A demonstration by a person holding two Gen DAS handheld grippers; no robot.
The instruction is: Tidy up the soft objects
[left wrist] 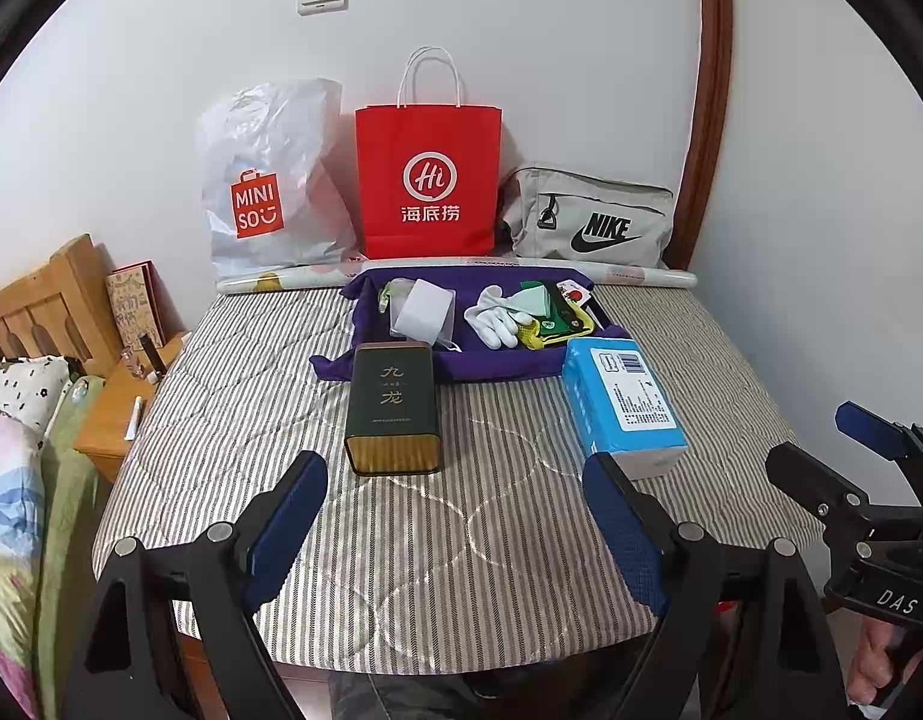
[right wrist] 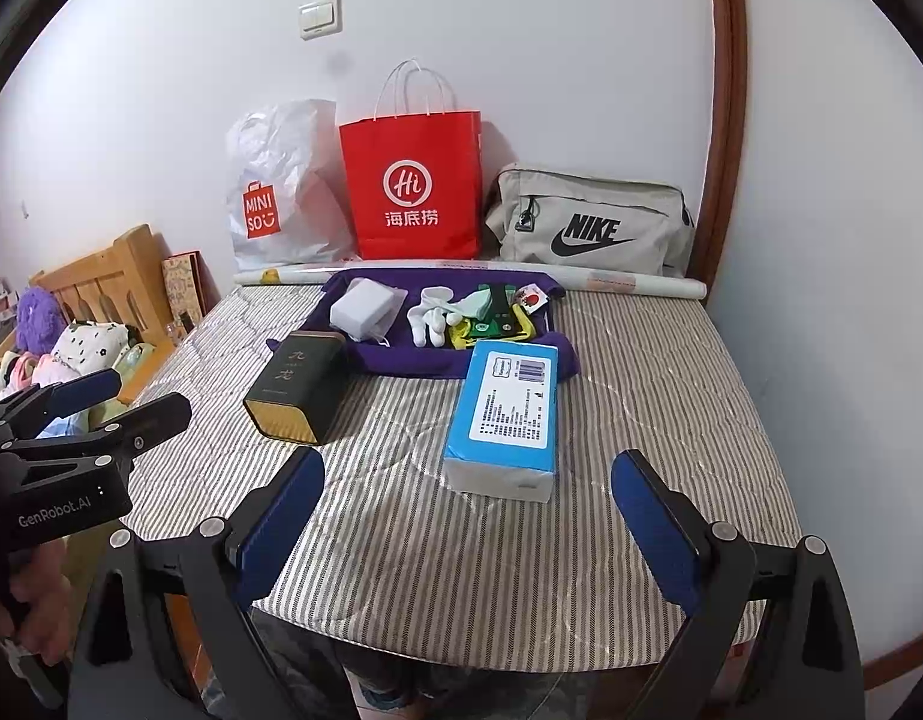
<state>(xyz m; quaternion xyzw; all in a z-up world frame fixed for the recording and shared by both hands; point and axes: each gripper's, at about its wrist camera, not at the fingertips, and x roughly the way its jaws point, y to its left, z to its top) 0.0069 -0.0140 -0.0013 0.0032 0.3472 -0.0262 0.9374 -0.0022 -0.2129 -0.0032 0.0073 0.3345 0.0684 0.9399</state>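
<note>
Both the left gripper [left wrist: 455, 516] and right gripper [right wrist: 467, 516] hover spread and empty over the striped mattress's [left wrist: 401, 570] near edge, while white gloves [left wrist: 497, 315] and other apparently soft items sit unsorted on the purple cloth [left wrist: 491, 360] toward its far edge.

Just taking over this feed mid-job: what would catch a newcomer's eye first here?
The bright red paper bag standing against the wall at the back, between a white plastic bag and a grey Nike bag. In front of them, a purple cloth tray holds white gloves and small soft items. Nearer, a dark tin and a blue tissue pack lie on the striped bedcover, both grippers open and empty.
</note>
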